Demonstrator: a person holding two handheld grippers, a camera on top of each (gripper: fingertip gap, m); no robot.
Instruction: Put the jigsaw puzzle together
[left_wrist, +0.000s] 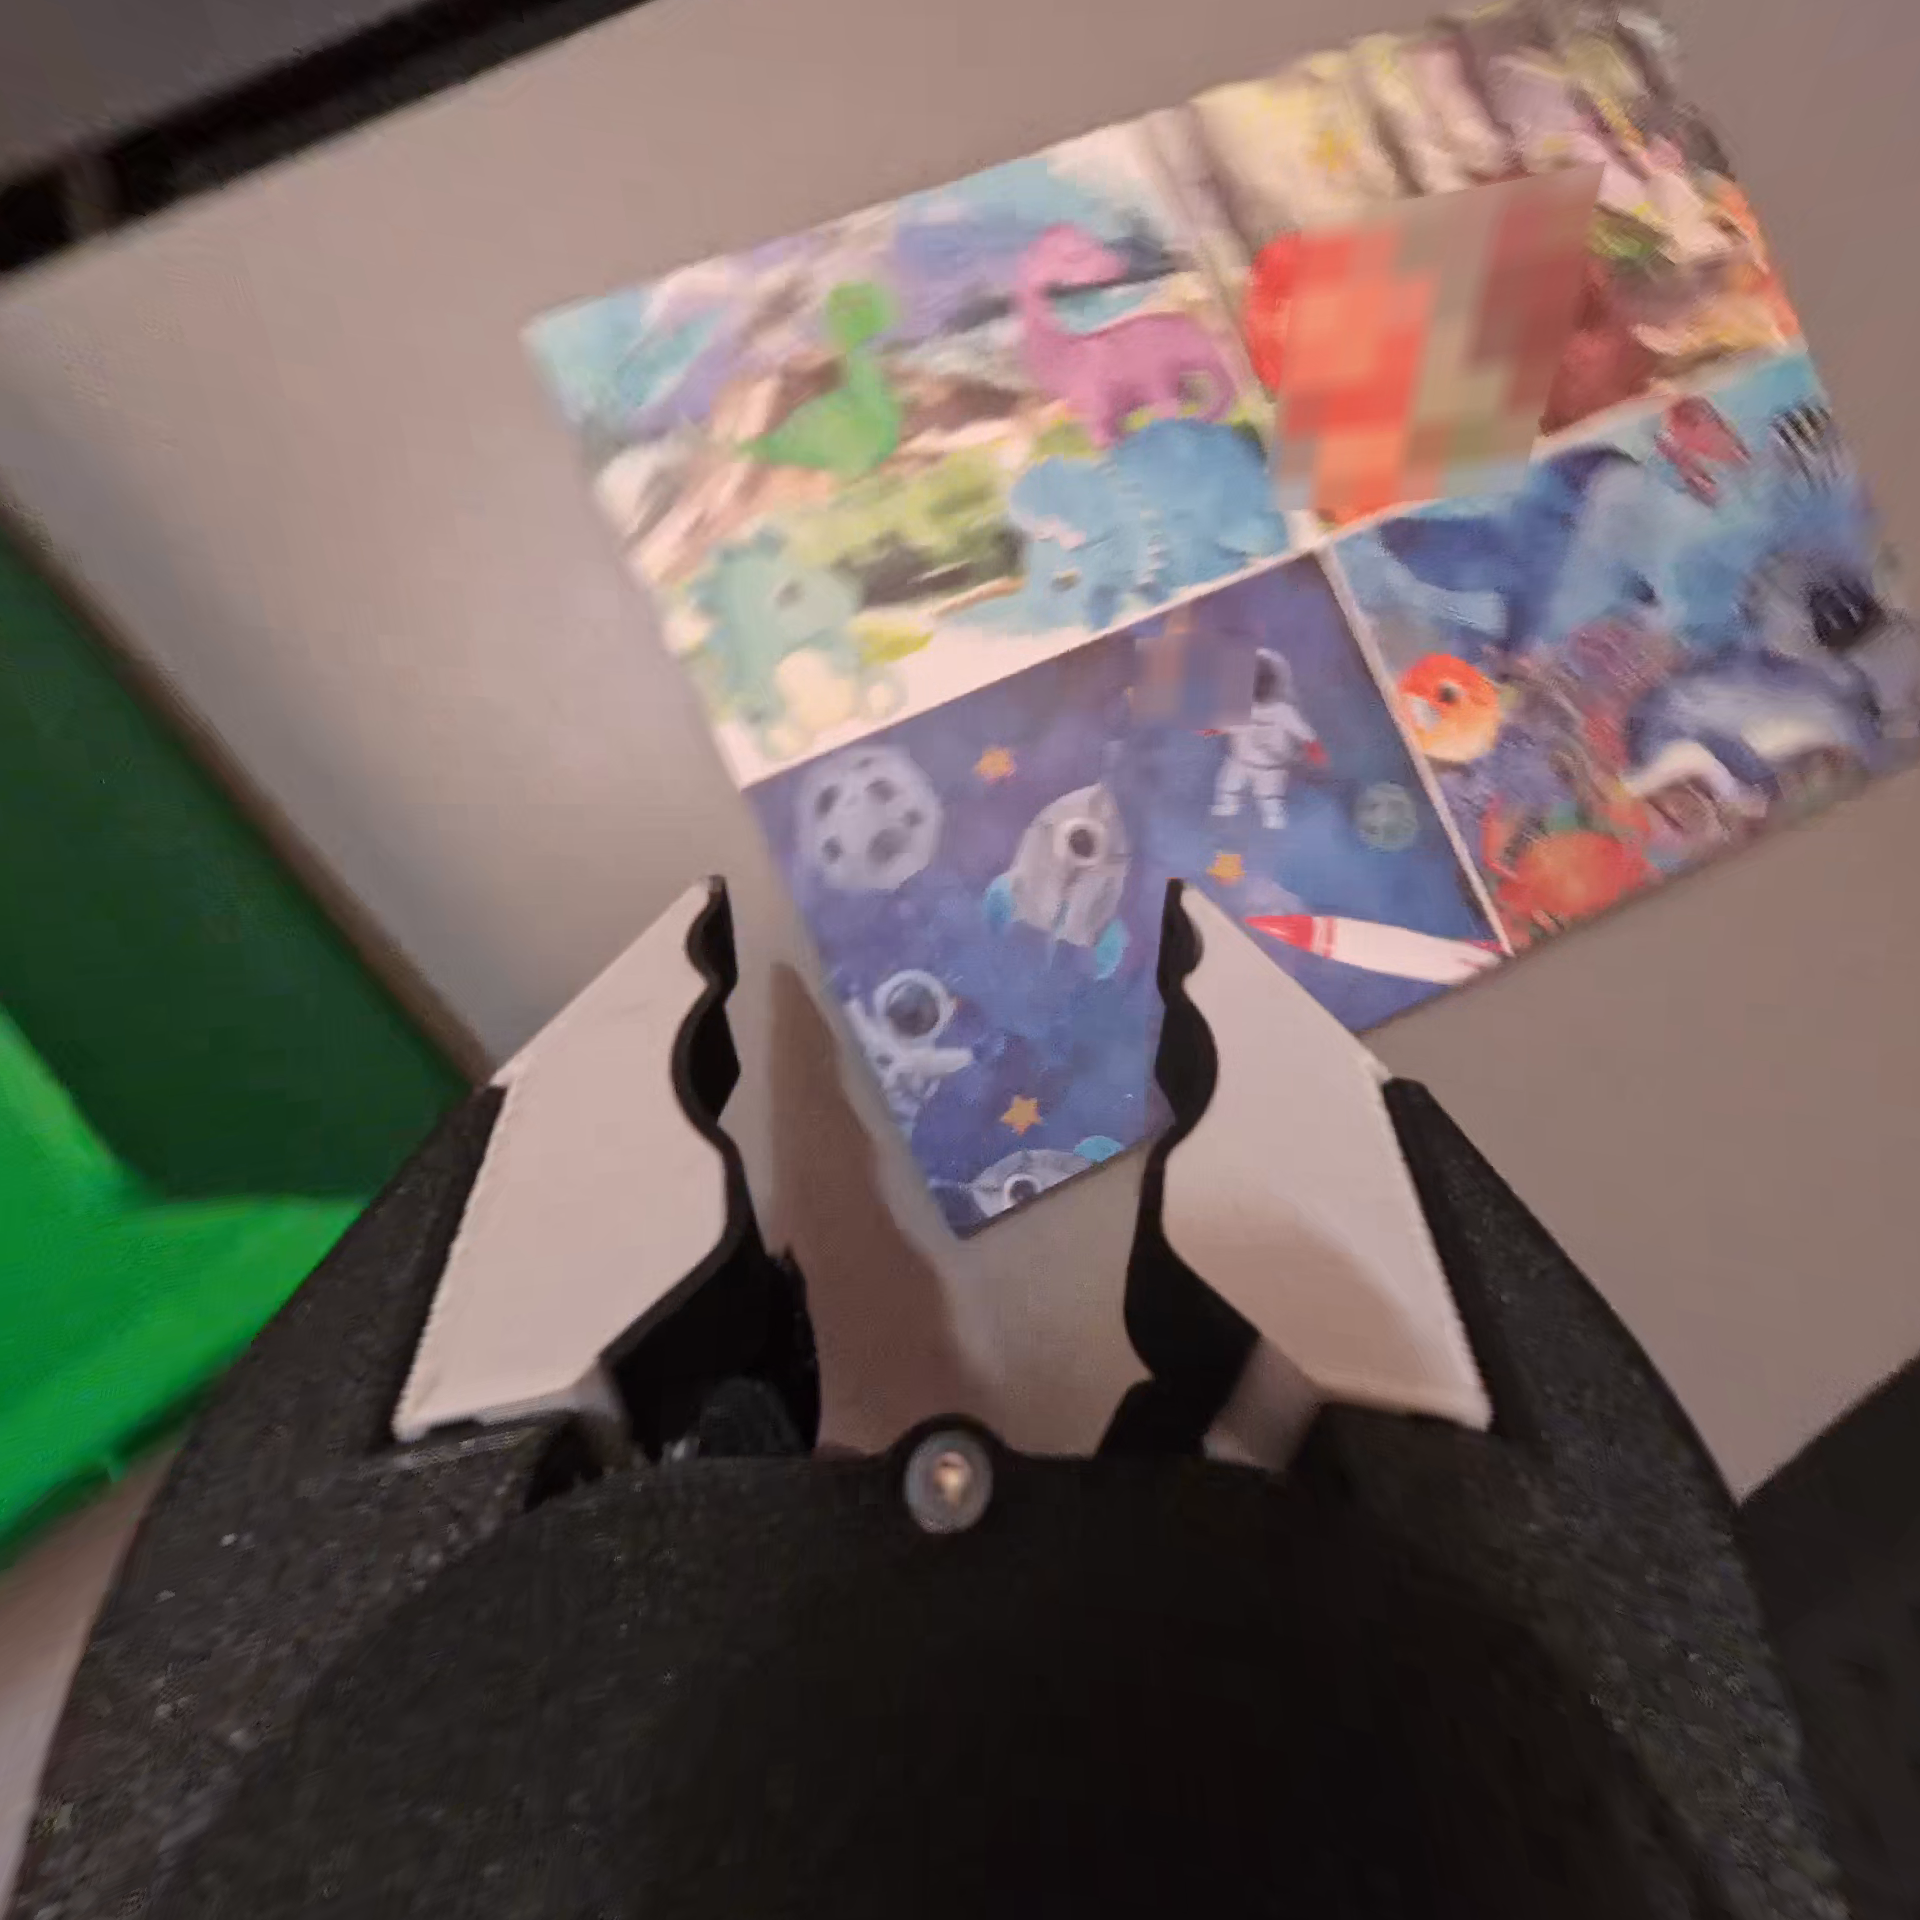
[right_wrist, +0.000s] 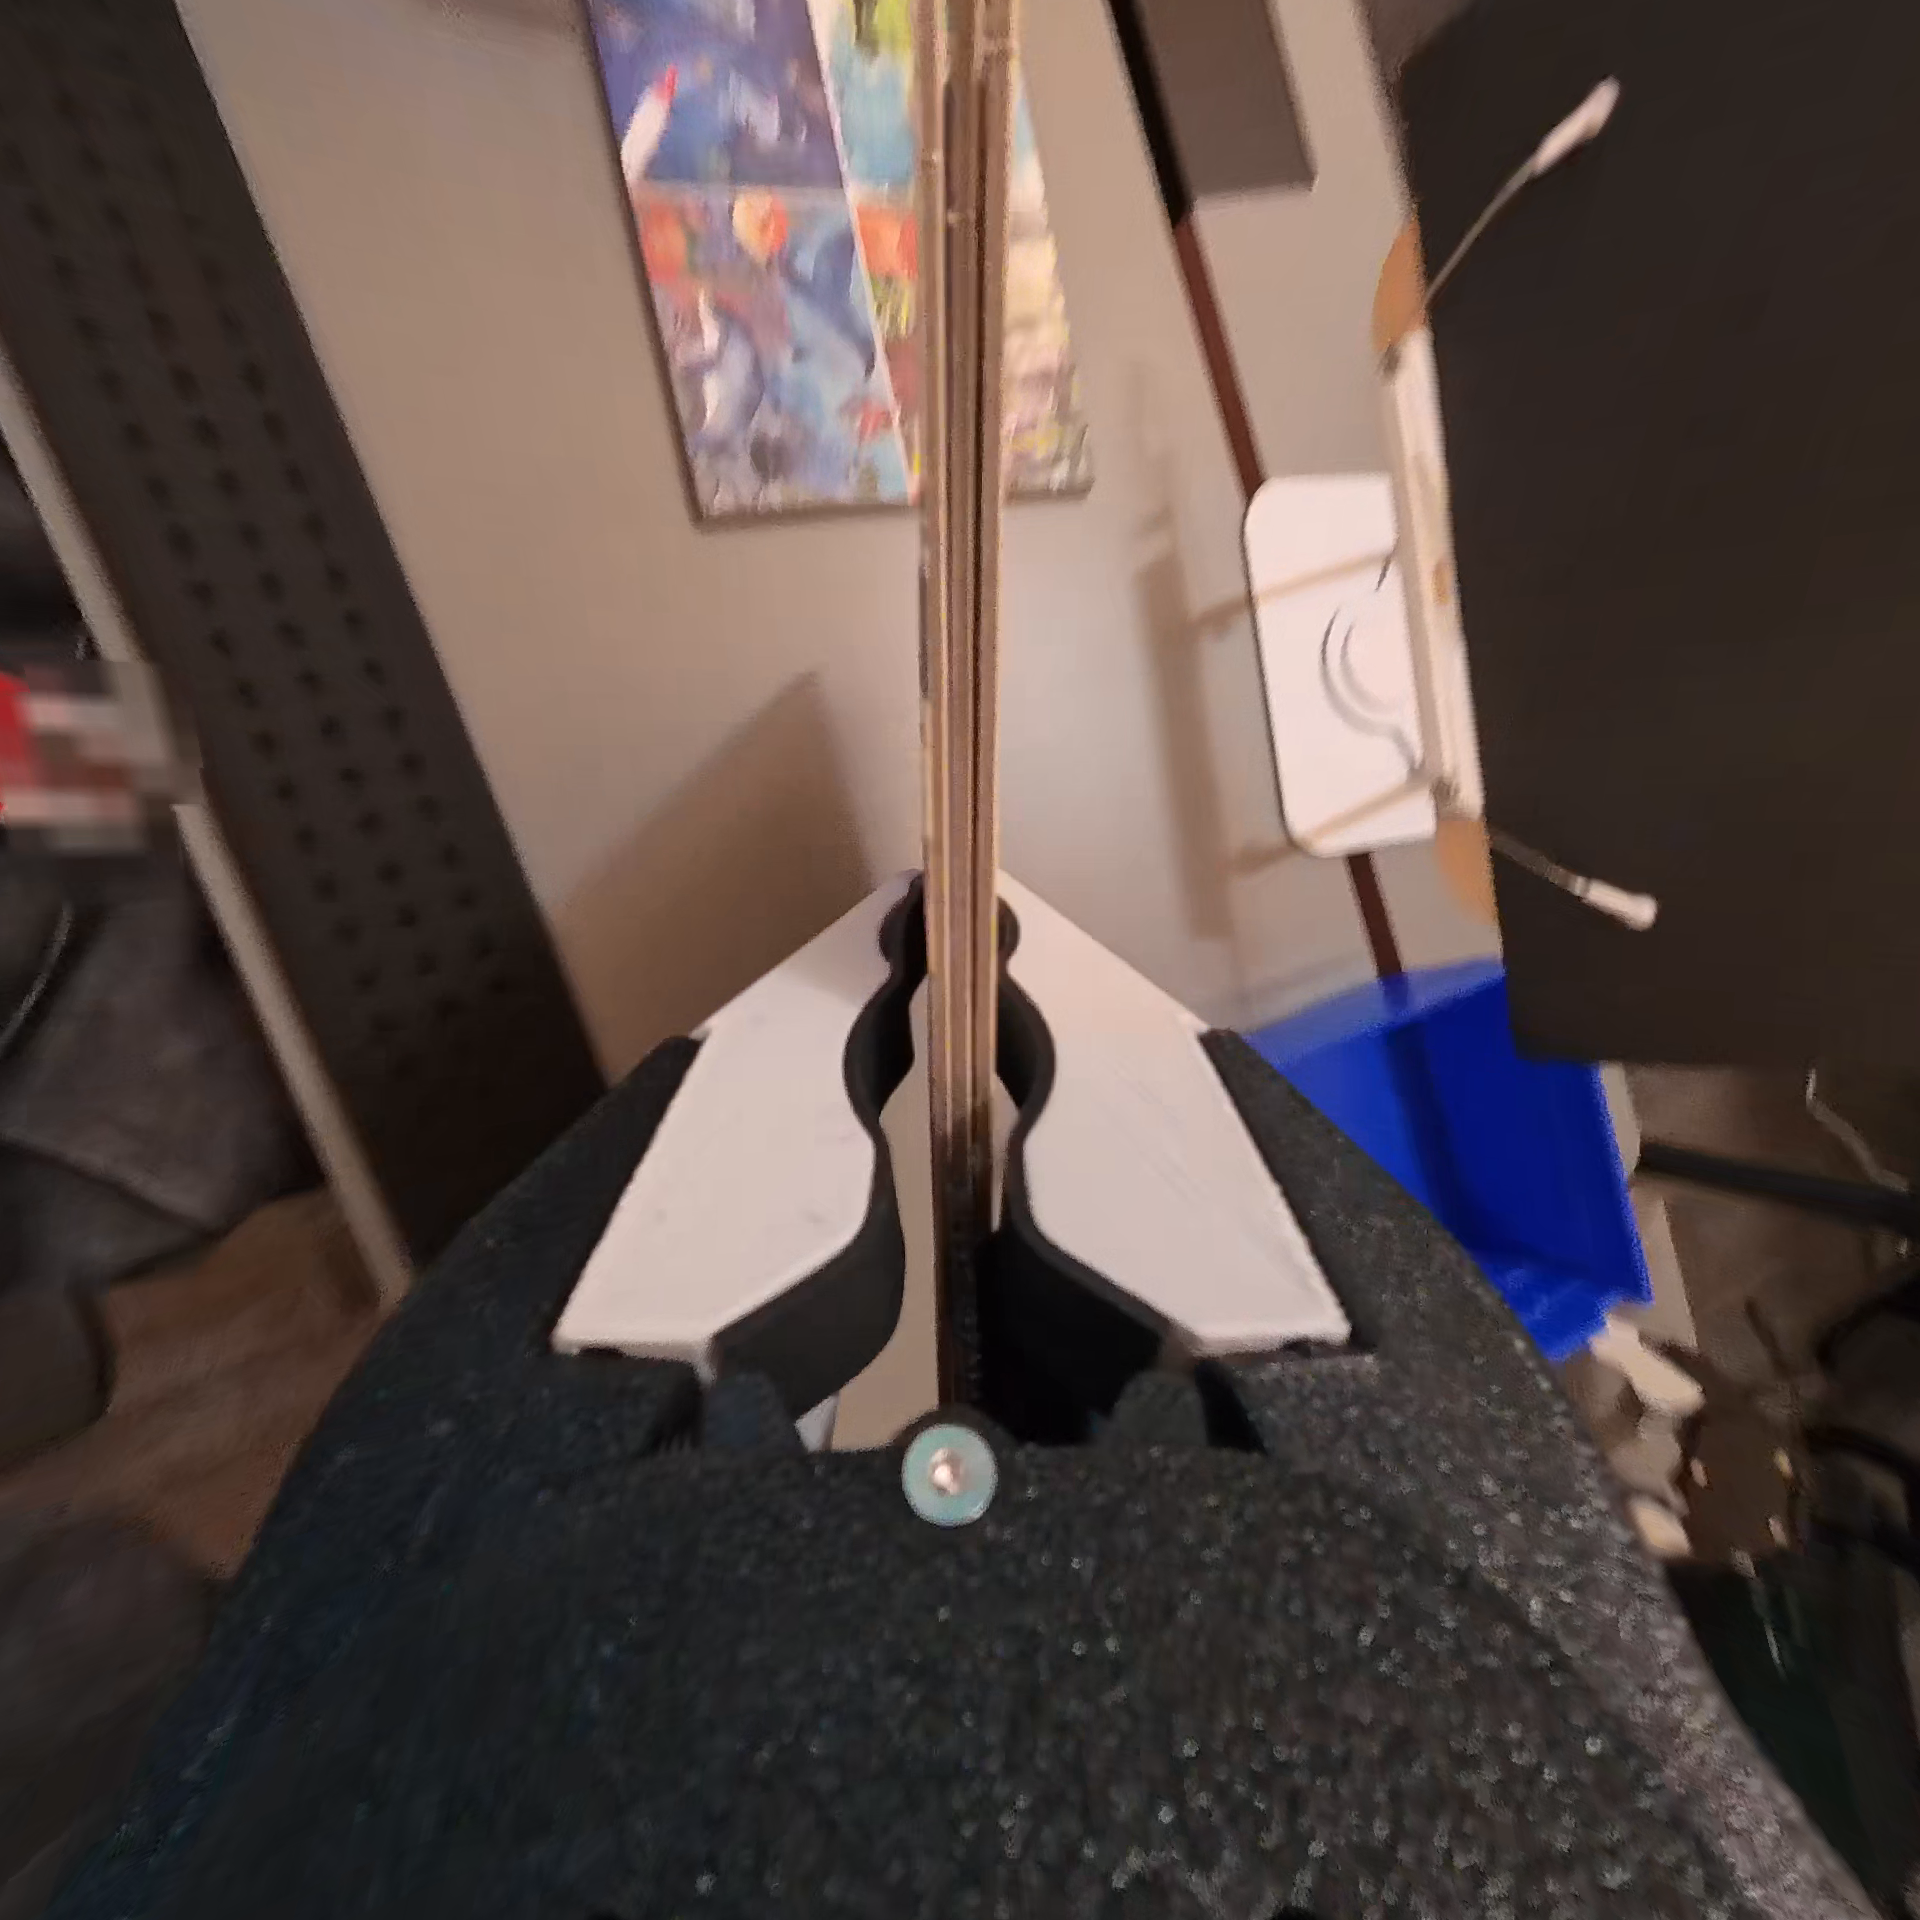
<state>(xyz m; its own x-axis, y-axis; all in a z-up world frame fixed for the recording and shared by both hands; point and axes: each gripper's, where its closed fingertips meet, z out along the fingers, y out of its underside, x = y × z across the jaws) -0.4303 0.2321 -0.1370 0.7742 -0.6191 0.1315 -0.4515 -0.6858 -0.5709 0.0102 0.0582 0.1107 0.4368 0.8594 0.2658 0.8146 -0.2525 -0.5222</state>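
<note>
The jigsaw puzzle lies on the grey table (left_wrist: 364, 520) as joined large picture pieces: a dinosaur piece (left_wrist: 894, 447), a space piece (left_wrist: 1091, 862), a sea piece (left_wrist: 1662, 644) and a blurred piece at the far right (left_wrist: 1455, 125). My left gripper (left_wrist: 945, 904) is open and empty, hovering just short of the space piece's near corner. My right gripper (right_wrist: 961, 894) is shut on a thin flat puzzle piece (right_wrist: 961, 520), held upright and seen edge-on; its picture side is hidden. The laid-out puzzle (right_wrist: 758, 312) shows behind it.
A green bin (left_wrist: 125, 935) stands at the table's left. A blue bin (right_wrist: 1455, 1122) is at the right, with a white plate-like object (right_wrist: 1340, 665) and a black panel (right_wrist: 1683, 520) beyond it. A black perforated board (right_wrist: 239, 520) stands on the left. Spacing between my two grippers at the tips: around 55 cm.
</note>
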